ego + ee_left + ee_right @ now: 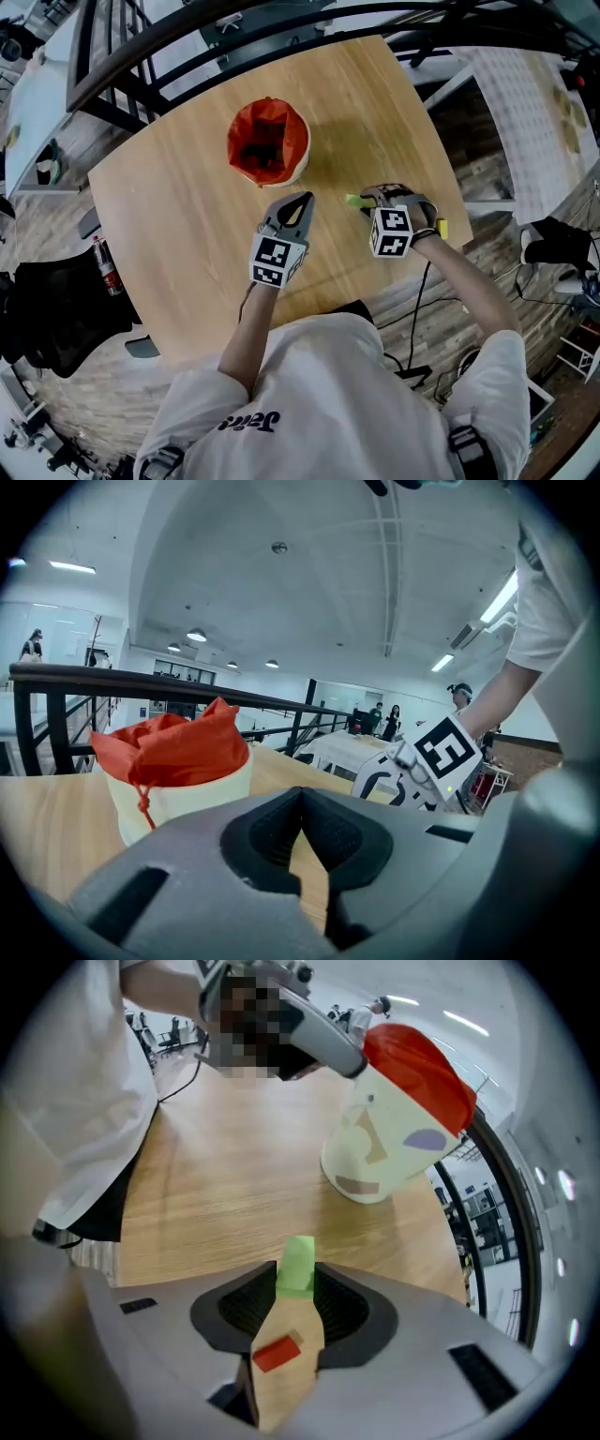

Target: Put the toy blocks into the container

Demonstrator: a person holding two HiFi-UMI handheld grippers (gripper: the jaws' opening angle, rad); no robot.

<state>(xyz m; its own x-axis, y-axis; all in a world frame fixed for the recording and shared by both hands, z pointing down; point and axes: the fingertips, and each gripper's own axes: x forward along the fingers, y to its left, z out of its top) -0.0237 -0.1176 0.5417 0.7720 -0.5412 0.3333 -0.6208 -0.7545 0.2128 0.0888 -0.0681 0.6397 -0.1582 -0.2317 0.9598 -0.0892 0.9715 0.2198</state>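
Grippers are held side by side over the near half of the counter (187,216), in front of a person in a white shirt.

Left gripper (306,198): its tips are pressed together and nothing is held between them. In its own view only bare counter is seen through the narrow gap behind the tips. It is carried inward of the middle of the near edge and is pointed toward the far edge, where the container (298,173) stands.

Right gripper (364,197): it is held near the counter's near right corner and is pointed steeply downward. A green block (298,1262) is pinched between its pads, and the block's far end is seen to project beyond the tips. In the head view the same block projects from the tips on the side facing the left gripper, and the two grippers are kept apart.

Red block (277,1352): it is seen through the gap between the right gripper's jaws, lying flat on the counter below that gripper. It is touched by neither gripper. In the head view it is not made out.

Container: a cream tub fitted with a red liner (173,747) that is bunched over its rim. It is set upright toward the far edge, well apart from both grippers. Its contents cannot be made out. A dark railing is noted beyond the far edge.
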